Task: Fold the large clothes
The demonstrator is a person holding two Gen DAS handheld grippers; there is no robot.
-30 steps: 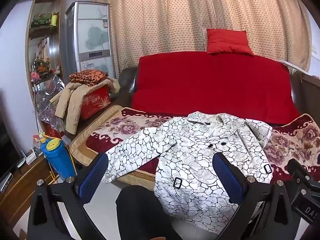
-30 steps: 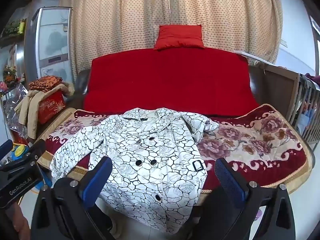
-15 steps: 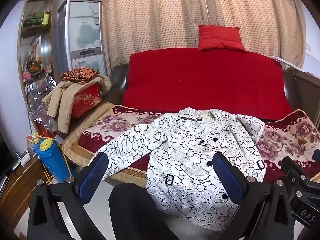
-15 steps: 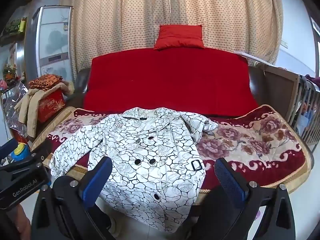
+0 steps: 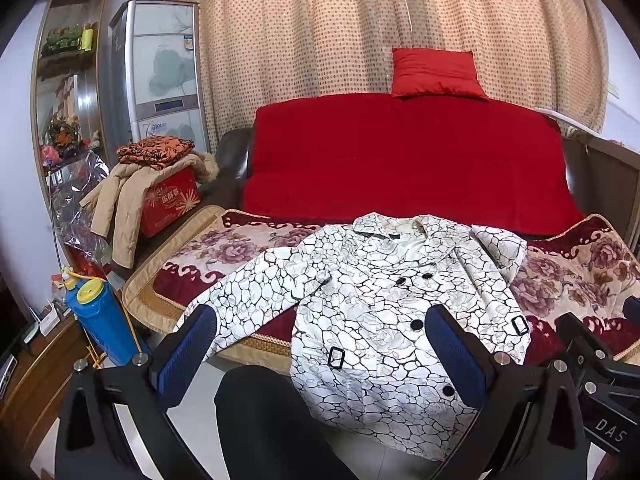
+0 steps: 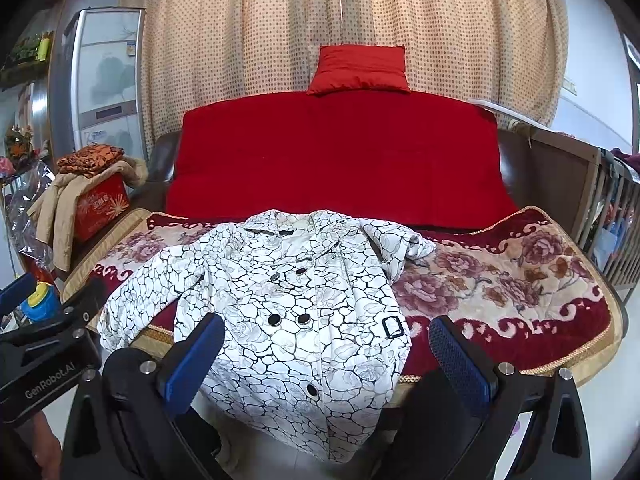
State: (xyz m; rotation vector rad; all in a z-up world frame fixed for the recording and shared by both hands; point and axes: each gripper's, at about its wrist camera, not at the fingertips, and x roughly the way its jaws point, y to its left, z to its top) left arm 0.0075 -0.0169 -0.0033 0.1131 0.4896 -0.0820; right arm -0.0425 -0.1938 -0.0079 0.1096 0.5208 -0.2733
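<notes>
A white coat with a black crackle pattern and black buttons (image 5: 384, 304) lies face up on the sofa seat, its hem hanging over the front edge. Its left sleeve (image 5: 256, 300) is spread out to the left; the right sleeve (image 5: 500, 244) is bunched near the shoulder. The coat also shows in the right wrist view (image 6: 288, 304). My left gripper (image 5: 320, 344) is open and empty, held in front of the coat's hem. My right gripper (image 6: 324, 356) is open and empty, also short of the hem.
The sofa has a red back cover (image 5: 404, 160), a red cushion (image 5: 436, 74) and a floral blanket (image 6: 500, 280) on the seat. A red box with piled clothes (image 5: 160, 188) stands left. A blue bottle (image 5: 100, 316) stands at the lower left. A wooden crib rail (image 6: 612, 216) is right.
Both grippers have shifted slightly, so the coat sits a little differently in each view. The coat itself has not moved and both grippers stay open.
</notes>
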